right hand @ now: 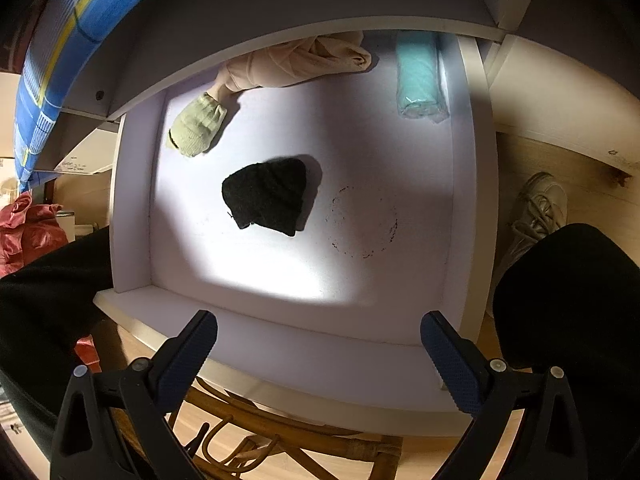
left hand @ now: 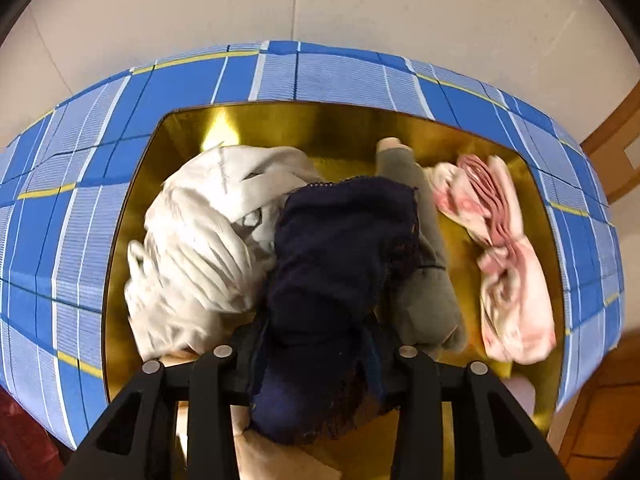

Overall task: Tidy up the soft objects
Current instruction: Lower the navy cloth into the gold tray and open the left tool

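Note:
In the left wrist view a gold tray (left hand: 188,128) on a blue checked cloth (left hand: 80,152) holds a cream garment (left hand: 204,232), a grey-green sock (left hand: 428,304) and a pink cloth (left hand: 504,248). A navy lace-edged cloth (left hand: 340,248) lies over the pile and runs up between the jaws of my left gripper (left hand: 316,364), bunched there and hiding the pads. In the right wrist view my right gripper (right hand: 318,332) hangs open and empty above a white drawer (right hand: 472,200). In the drawer lie a black knit piece (right hand: 266,198), a pale green sock (right hand: 198,128), a beige cloth (right hand: 296,62) and a teal roll (right hand: 418,76).
A person's legs in black trousers (right hand: 568,300) flank the drawer, with a grey shoe (right hand: 540,204) on the wooden floor at the right. A rattan stool (right hand: 280,436) stands below the drawer front. A red bag (right hand: 24,224) sits at the far left.

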A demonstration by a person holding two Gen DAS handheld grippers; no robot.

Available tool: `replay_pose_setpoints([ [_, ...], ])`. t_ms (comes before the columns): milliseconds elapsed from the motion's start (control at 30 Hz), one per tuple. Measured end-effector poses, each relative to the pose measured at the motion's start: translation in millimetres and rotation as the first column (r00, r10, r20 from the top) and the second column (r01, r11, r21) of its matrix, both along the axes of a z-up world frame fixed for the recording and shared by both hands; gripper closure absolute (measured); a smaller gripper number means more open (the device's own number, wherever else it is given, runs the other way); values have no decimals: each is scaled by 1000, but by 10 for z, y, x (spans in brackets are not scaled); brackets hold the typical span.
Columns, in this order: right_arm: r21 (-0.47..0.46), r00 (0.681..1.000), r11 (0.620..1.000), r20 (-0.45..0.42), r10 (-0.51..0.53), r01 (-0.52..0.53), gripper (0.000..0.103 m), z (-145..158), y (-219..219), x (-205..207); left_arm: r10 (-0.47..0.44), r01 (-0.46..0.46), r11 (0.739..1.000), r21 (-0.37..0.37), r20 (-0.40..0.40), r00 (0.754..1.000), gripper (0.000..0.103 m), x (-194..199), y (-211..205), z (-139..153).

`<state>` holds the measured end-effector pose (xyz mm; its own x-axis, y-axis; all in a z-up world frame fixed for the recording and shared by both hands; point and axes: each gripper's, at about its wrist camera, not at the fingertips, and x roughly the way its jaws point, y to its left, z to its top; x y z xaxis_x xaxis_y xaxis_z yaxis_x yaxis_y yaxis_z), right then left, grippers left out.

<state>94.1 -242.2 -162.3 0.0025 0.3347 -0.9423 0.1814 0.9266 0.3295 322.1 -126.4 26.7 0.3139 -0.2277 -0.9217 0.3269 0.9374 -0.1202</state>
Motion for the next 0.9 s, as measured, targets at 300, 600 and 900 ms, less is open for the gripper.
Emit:
replay_pose_setpoints([
  [300,-6,1000,1000,8,0,0,1,22,-1,5,1,0,999,-41,31,1000,33,-97,9,164],
  [600,-33,1000,999,2,-7,7,1,6,-26,8,-40,49,997,-67,125,991,33,-398,235,536],
  [900,-58,1000,998,-3,-7,7,1,-12,-28,21,-63,79,994,-78,193,979,33,-816,568,709],
])
